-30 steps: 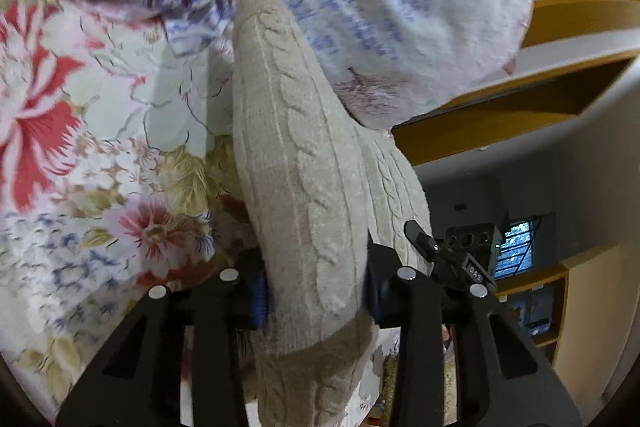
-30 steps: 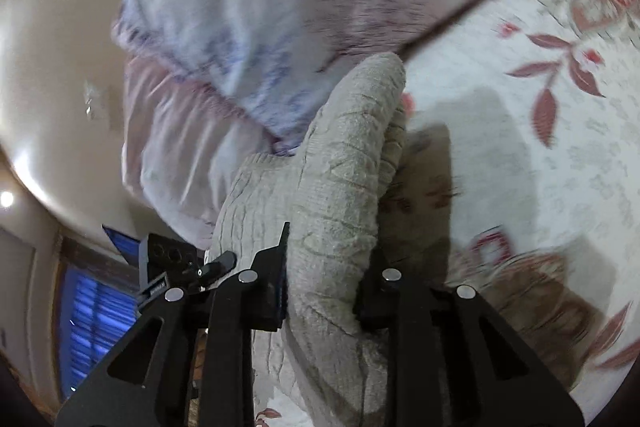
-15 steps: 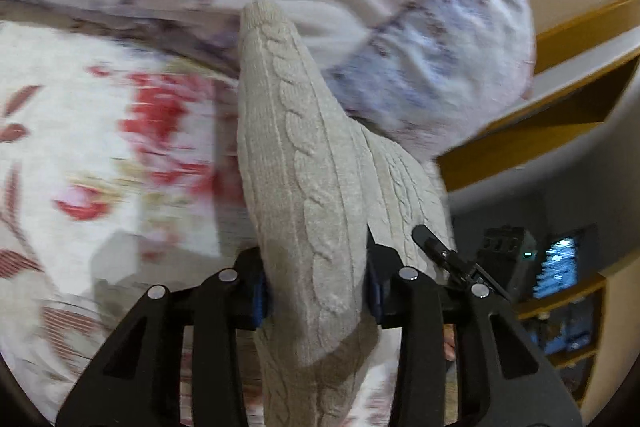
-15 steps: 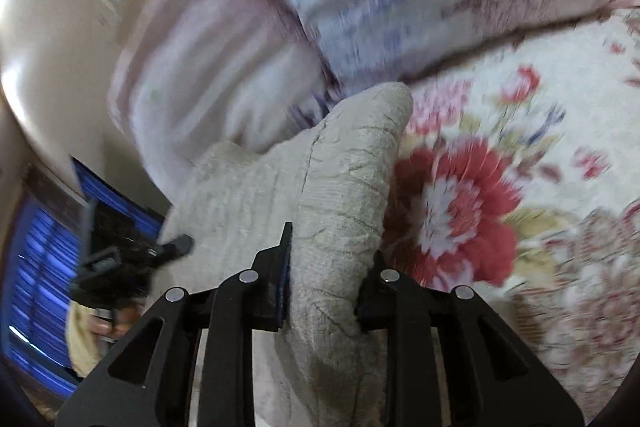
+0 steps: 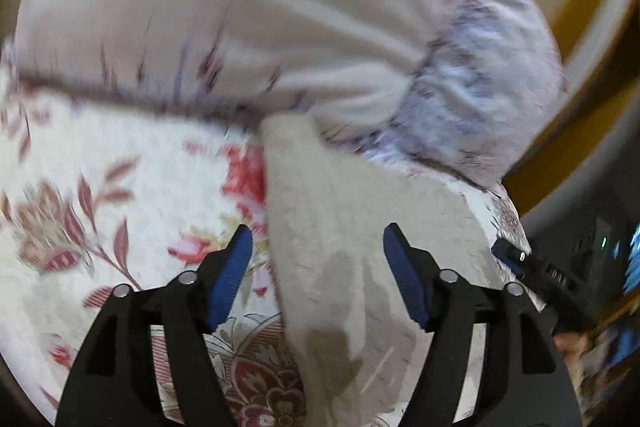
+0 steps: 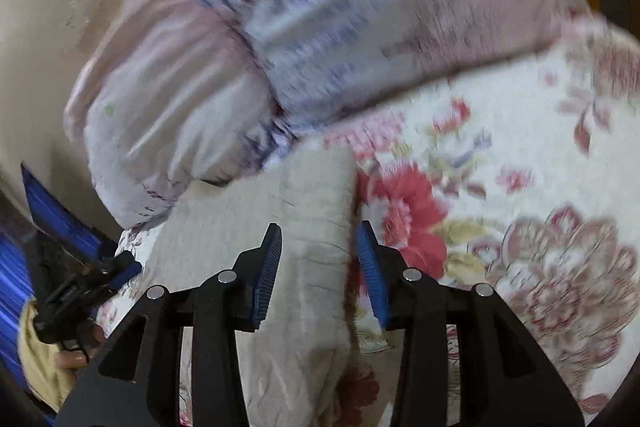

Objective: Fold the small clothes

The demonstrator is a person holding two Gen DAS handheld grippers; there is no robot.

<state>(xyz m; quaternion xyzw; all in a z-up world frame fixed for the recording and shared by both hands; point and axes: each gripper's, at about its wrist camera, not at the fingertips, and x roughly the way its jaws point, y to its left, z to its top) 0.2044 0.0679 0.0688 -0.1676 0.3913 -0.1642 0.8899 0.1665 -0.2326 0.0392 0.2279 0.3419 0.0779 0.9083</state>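
Observation:
A beige cable-knit garment (image 5: 352, 227) lies folded on the floral bedspread (image 5: 100, 187), its far end against the pillows. My left gripper (image 5: 318, 259) hangs over it with its jaws opening; the knit sits between the blue pads (image 5: 236, 275) and neither pad presses on it. In the right wrist view the same garment (image 6: 280, 219) lies between the opening jaws of my right gripper (image 6: 318, 255), whose pads (image 6: 370, 267) stand just off the cloth. Each view shows the other gripper at the garment's far side.
Two pale patterned pillows (image 6: 360, 7) (image 6: 160, 87) are stacked at the head of the bed, just beyond the garment. A wooden bed frame (image 5: 580, 107) runs behind them. A person's hand (image 6: 76, 351) holds the left gripper (image 6: 80, 287). A lit screen (image 5: 634, 259) glows at the right edge.
Both grippers carried the knit toward the pillows, lowered it onto the bedspread and let go. The pads that pinched the cloth now stand apart from it.

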